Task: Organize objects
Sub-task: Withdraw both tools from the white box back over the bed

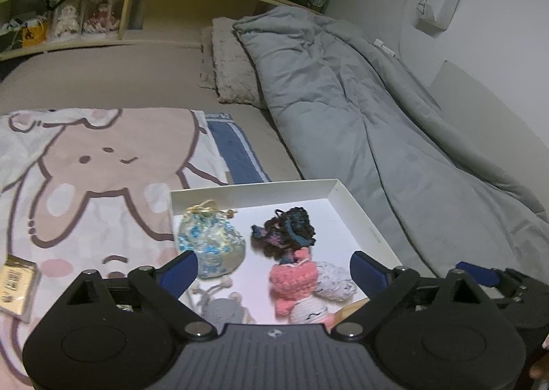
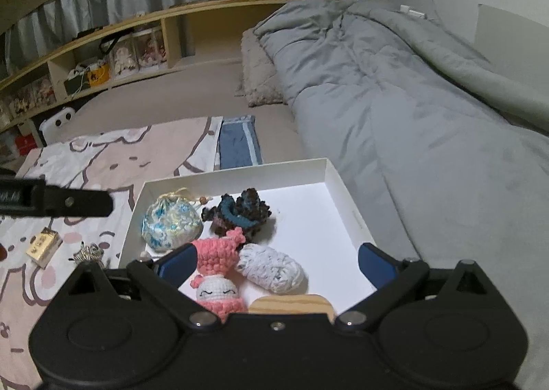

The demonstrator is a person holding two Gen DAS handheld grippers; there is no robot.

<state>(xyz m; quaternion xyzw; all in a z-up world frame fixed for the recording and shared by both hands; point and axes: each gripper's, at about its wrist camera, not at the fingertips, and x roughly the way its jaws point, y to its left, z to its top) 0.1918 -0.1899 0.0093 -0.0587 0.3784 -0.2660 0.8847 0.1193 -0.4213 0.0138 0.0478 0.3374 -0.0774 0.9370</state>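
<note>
A white shallow box [image 1: 357, 208] [image 2: 343, 191] lies on the bed. In it are a blue-and-cream drawstring pouch [image 1: 211, 246] [image 2: 171, 225], a dark crochet piece [image 1: 286, 230] [image 2: 240, 215], a pink-and-white crochet doll [image 1: 293, 287] [image 2: 218, 270], a pale grey crochet piece [image 1: 334, 282] [image 2: 271, 268] and a wooden piece [image 2: 291, 304]. A grey knitted item [image 1: 223, 309] lies at the box's near edge. My left gripper [image 1: 274, 270] is open and empty above the box. My right gripper [image 2: 278, 261] is open and empty over the doll.
A cartoon blanket [image 1: 85, 167] covers the bed at left, with a gold packet [image 1: 15, 282] [image 2: 43, 246] and a small silvery item [image 2: 89, 251] on it. A grey duvet [image 1: 394, 122] lies to the right. A wooden shelf [image 1: 103, 9] runs behind the bed.
</note>
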